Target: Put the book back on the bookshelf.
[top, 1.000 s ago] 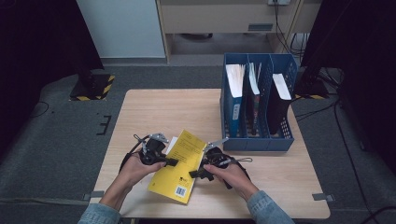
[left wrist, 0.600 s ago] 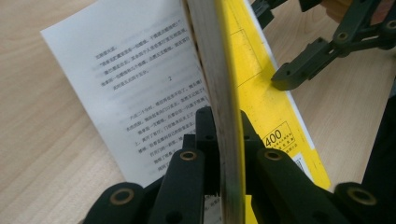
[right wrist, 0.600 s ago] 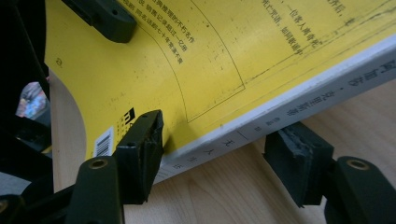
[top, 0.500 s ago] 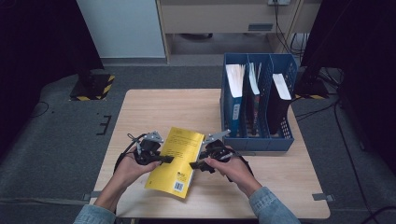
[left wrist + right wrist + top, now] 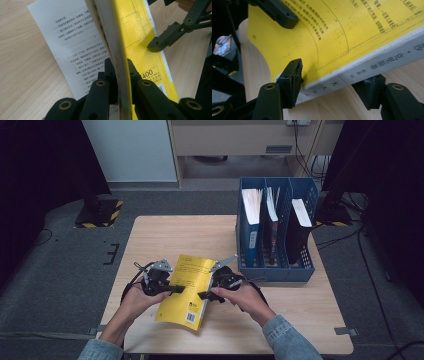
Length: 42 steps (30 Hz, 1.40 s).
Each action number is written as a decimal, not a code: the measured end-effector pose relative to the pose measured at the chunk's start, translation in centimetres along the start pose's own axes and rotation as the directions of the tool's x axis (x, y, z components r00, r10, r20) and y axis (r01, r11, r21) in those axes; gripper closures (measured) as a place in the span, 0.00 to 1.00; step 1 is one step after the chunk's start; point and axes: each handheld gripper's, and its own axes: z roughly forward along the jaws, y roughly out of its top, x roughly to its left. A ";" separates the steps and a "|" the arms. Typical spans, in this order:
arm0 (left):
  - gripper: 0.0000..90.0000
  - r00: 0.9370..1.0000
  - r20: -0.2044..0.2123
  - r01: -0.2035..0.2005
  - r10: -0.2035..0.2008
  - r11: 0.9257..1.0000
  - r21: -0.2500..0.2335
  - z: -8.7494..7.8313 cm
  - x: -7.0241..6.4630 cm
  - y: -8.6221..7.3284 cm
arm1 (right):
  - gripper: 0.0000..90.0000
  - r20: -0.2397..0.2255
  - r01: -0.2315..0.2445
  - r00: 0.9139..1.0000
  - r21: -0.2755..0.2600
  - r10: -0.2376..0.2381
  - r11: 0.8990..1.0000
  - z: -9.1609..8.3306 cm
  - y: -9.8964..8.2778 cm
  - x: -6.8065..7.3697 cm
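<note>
A yellow paperback [image 5: 187, 287] is held between both grippers just above the wooden table [image 5: 180, 235]. My left gripper [image 5: 175, 289] is shut on its open page edge; the yellow cover [image 5: 140, 32] and a block of pages run between the jaws of this gripper [image 5: 118, 67], and a white printed page [image 5: 72, 42] fans out beside them. My right gripper [image 5: 202, 295] has just been closing on the spine side of the book [image 5: 352, 27]. One pad of the right gripper [image 5: 334, 80] presses on the cover and the other sits under the white spine.
A blue file box [image 5: 277, 270] with three slots holding books and papers stands at the table's right, close behind the right hand. Bare tabletop lies behind the book and to its right front. The floor around is dark.
The right gripper has closed on the book's spine side and risen, lifting that side off the table. The left gripper has kept its grip and barely moved.
</note>
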 end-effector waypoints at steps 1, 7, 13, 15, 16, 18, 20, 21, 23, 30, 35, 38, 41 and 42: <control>0.94 1.000 0.001 0.003 -0.003 1.000 -0.004 -0.1 0.1 0.0 | 0.47 0.003 0.001 1.000 -0.003 -0.001 1.000 0.0 0.1 -0.1; 0.93 1.000 -0.001 0.003 -0.003 1.000 -0.017 -0.3 0.1 -0.2 | 0.47 0.041 0.022 0.999 0.016 -0.023 1.000 0.1 0.7 0.3; 0.93 1.000 0.000 -0.004 0.003 1.000 -0.031 -0.2 -0.1 0.0 | 0.50 0.060 0.034 0.998 0.038 -0.036 0.999 -0.3 1.0 0.3; 0.93 1.000 -0.004 -0.003 0.003 0.999 -0.040 -0.2 -0.1 0.2 | 0.53 0.073 0.041 0.996 0.036 -0.043 0.999 -0.6 1.1 0.3; 0.93 1.000 -0.002 -0.002 0.002 0.999 -0.041 -0.2 -0.1 0.3 | 0.54 0.079 0.041 0.996 0.039 -0.044 0.998 -0.9 1.2 0.4; 0.93 1.000 -0.003 -0.005 0.005 0.999 -0.047 -0.2 -0.2 0.4 | 0.57 0.083 0.045 0.995 0.037 -0.048 0.998 -1.2 1.4 0.3; 0.93 1.000 -0.003 -0.007 0.007 0.999 -0.053 -0.2 -0.3 0.5 | 0.59 0.086 0.055 0.995 0.040 -0.058 0.998 -1.7 1.5 0.4; 0.93 1.000 -0.003 -0.006 0.006 0.998 -0.058 -0.1 -0.3 0.5 | 0.60 0.088 0.064 0.994 0.043 -0.068 0.997 -1.8 1.6 0.3; 0.93 1.000 -0.006 -0.006 0.005 0.998 -0.065 -0.1 -0.2 0.6 | 0.61 0.096 0.073 0.992 0.043 -0.077 0.996 -2.1 1.8 0.2; 0.93 1.000 -0.011 0.002 -0.003 0.996 -0.088 0.1 -0.1 1.1 | 0.68 0.145 0.070 0.986 0.047 -0.076 0.996 -3.0 2.5 0.2; 0.93 1.000 -0.019 0.000 -0.002 0.994 -0.107 0.0 -0.1 1.4 | 0.73 0.175 0.069 0.982 0.038 -0.074 0.997 -3.6 2.8 0.0; 0.92 1.000 -0.025 -0.010 0.007 0.994 -0.110 -0.1 -0.1 1.3 | 0.74 0.186 0.073 0.979 0.051 -0.081 0.996 -3.8 3.0 0.0; 0.91 1.000 -0.027 -0.005 0.001 0.993 -0.121 -0.2 0.0 1.2 | 0.76 0.196 0.070 0.977 0.056 -0.079 0.996 -3.9 3.2 0.1; 0.91 1.000 -0.027 -0.001 -0.002 0.992 -0.124 -0.2 0.0 1.1 | 0.77 0.200 0.073 0.976 0.055 -0.083 0.996 -4.0 3.3 0.1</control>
